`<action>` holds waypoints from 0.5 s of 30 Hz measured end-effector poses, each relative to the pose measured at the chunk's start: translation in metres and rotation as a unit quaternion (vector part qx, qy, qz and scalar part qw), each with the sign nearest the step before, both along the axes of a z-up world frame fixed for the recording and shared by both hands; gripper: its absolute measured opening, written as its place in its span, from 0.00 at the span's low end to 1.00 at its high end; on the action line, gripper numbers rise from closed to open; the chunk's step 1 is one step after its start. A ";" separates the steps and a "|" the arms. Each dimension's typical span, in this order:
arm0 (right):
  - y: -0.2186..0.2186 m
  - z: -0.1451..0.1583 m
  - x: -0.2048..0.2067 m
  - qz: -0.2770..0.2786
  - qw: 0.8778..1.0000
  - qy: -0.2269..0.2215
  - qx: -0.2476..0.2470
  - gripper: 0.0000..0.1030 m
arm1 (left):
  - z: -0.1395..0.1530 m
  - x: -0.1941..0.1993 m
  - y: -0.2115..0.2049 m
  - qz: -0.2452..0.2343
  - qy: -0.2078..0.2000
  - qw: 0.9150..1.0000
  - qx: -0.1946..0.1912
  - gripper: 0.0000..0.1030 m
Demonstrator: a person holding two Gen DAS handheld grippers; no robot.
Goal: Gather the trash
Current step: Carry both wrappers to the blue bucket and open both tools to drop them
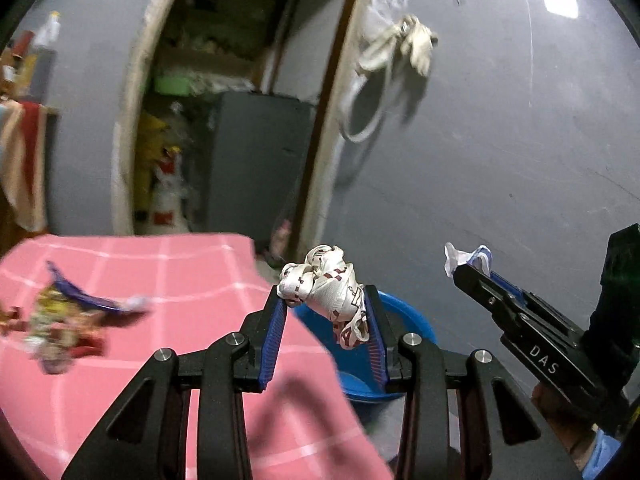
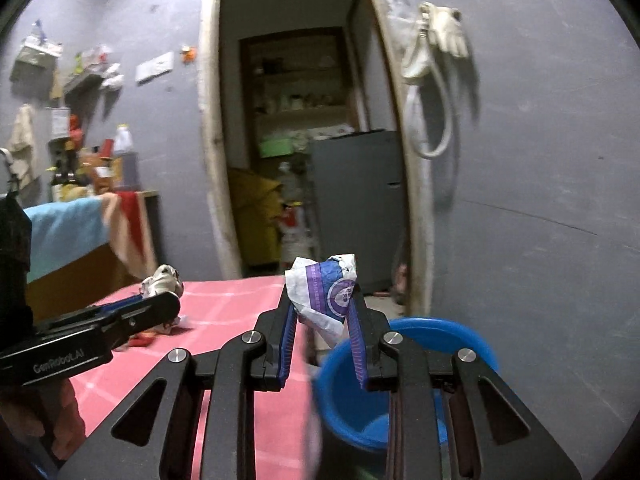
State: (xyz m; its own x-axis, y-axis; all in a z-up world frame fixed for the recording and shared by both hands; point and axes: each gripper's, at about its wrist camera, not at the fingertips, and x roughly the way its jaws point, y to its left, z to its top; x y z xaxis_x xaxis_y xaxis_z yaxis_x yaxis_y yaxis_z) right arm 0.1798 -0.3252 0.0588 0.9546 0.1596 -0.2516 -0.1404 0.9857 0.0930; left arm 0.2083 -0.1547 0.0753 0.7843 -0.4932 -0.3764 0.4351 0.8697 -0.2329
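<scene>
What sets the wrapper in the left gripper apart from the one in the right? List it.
Print: the left gripper's white wrapper carries dark red markings; the right gripper's purple-and-white wrapper shows a purple band and round logo.
Shape: the white wrapper is twisted into knotted lumps with a tail hanging down; the purple-and-white wrapper is a flatter crumple.
Shared: both are pinched at the fingertips, near the blue bucket.

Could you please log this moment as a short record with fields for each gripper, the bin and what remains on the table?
left gripper: jaws shut on a crumpled white wrapper with red print, above the table edge
right gripper: jaws shut on a crumpled white-and-purple wrapper
bin: blue bucket, beside the table, below both grippers
table: pink checked tablecloth
remaining: colourful snack wrappers on the cloth
</scene>
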 end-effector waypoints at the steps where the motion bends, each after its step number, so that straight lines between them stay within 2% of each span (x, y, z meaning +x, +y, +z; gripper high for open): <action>1: -0.006 -0.002 0.002 -0.008 1.000 0.006 0.001 0.22 | -0.004 0.006 -0.009 -0.008 0.009 1.000 0.003 0.32; 8: -0.045 -0.030 0.019 -0.046 0.997 0.065 0.011 0.22 | -0.032 0.056 -0.055 -0.041 0.091 0.995 0.028 0.32; 12: -0.058 -0.048 0.036 -0.056 0.992 0.113 0.020 0.22 | -0.053 0.087 -0.072 -0.048 0.150 0.987 0.031 0.32; 15: -0.064 -0.062 0.044 -0.057 0.988 0.143 0.031 0.22 | -0.068 0.102 -0.073 -0.050 0.177 0.982 0.030 0.33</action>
State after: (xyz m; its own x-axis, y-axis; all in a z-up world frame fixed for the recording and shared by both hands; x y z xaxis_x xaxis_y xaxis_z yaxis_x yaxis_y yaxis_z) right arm 0.2238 -0.3894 -0.0034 0.8585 0.0785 -0.5068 0.0128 0.9846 0.1742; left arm 0.3105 -0.2276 0.0070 0.5470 -0.5299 -0.6480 0.4206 0.8433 -0.3346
